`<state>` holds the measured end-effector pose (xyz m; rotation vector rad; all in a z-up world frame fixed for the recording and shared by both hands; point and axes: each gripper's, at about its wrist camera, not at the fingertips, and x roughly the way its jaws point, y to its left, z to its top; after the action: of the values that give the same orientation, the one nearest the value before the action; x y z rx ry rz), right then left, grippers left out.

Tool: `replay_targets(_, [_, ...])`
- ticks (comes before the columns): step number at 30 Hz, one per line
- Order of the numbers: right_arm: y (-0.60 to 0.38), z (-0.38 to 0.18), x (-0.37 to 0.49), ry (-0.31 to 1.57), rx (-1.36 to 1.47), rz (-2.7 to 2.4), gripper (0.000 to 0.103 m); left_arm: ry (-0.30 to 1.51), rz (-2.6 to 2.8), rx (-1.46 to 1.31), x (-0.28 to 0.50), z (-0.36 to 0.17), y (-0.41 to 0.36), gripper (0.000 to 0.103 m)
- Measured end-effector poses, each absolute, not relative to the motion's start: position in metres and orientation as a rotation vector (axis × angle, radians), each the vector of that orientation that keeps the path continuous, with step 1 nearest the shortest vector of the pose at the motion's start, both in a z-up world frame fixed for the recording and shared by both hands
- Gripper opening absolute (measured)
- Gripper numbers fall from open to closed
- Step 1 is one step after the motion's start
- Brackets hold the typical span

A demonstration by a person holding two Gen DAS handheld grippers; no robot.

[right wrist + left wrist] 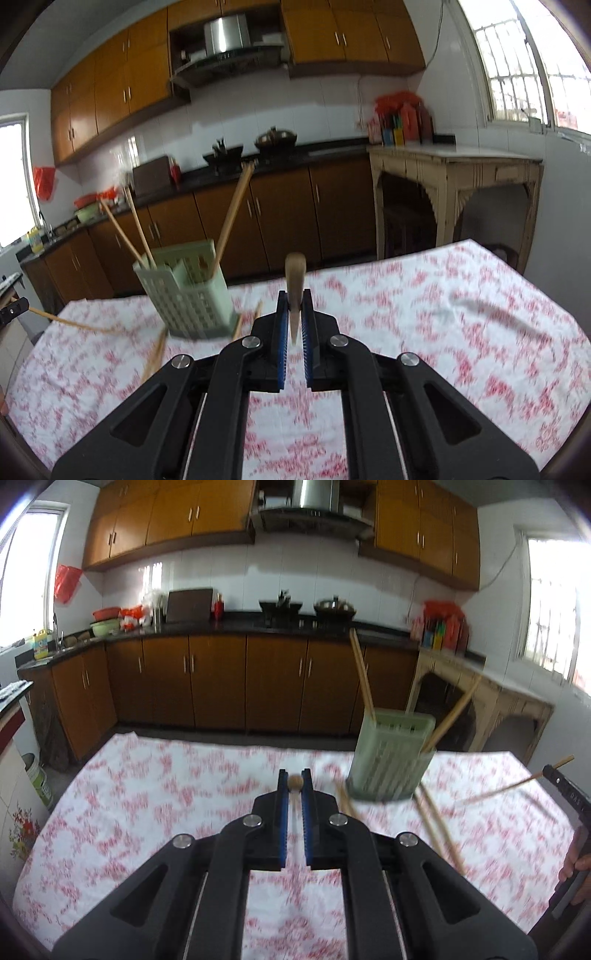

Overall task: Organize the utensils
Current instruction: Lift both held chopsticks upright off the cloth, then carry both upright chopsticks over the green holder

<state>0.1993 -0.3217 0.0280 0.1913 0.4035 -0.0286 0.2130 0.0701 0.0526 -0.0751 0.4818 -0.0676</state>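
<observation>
My left gripper (295, 777) is shut on a wooden chopstick (295, 782), whose round end points at the camera. My right gripper (294, 297) is shut on another chopstick (295, 275), which sticks up past its fingertips. A pale green slotted utensil holder (391, 757) (186, 291) stands on the flowered tablecloth with several chopsticks leaning out of it. The holder lies ahead and to the right of the left gripper, ahead and to the left of the right one. Each gripper shows at the edge of the other's view: the right gripper (550, 771), the left gripper (16, 309).
Loose chopsticks (439, 827) (155, 354) lie on the red-and-white tablecloth (147, 794) around the holder's base. A hand (576, 864) grips the right tool at the edge. Kitchen cabinets (221, 679) and a cream side table (454, 173) stand beyond the table's far edge.
</observation>
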Motion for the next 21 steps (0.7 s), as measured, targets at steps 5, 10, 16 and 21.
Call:
replay_targets(5, [-0.323,0.048,0.201,0.350,0.194,-0.021,0.008,0.424,-0.074,-0.102,0.213,0.073,0.072,0.008])
replay_targets(10, [-0.317,0.052,0.201,0.339,0.192,-0.009,0.008,0.414,-0.072,-0.100,0.215,0.080,0.072,0.008])
replay_targets(16, [-0.313,0.053,0.203,0.345,0.189,0.001,0.008,0.414,-0.071,-0.098,0.218,0.083,0.071,0.008])
replay_targets(21, [-0.310,0.054,0.208,0.362,0.181,0.004,0.008,0.421,-0.081,-0.079,0.222,0.086,0.066,0.008])
